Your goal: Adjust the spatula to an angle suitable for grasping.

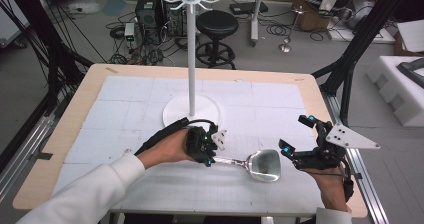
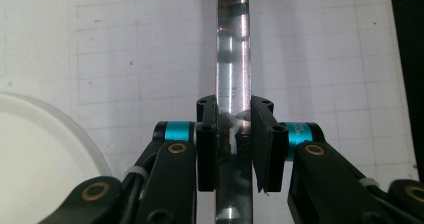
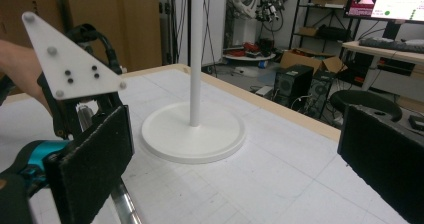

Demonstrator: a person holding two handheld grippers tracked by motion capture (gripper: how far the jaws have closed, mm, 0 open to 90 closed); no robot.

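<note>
Polished steel ladle [image 1: 260,164], probably rigid and slippery, was clamped at its handle by the left gripper [image 2: 234,149]; right gripper [image 1: 295,139] stood wide.

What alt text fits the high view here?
The left gripper is shut on the handle of a metal ladle lying on the gridded mat. The right gripper is open beside the bowl. A white hook stand rises behind them.

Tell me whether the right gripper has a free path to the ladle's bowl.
Probably yes: the right gripper is open beside the ladle's bowl, with bare mat between them. The left gripper clamps only the handle, away from the bowl.
</note>
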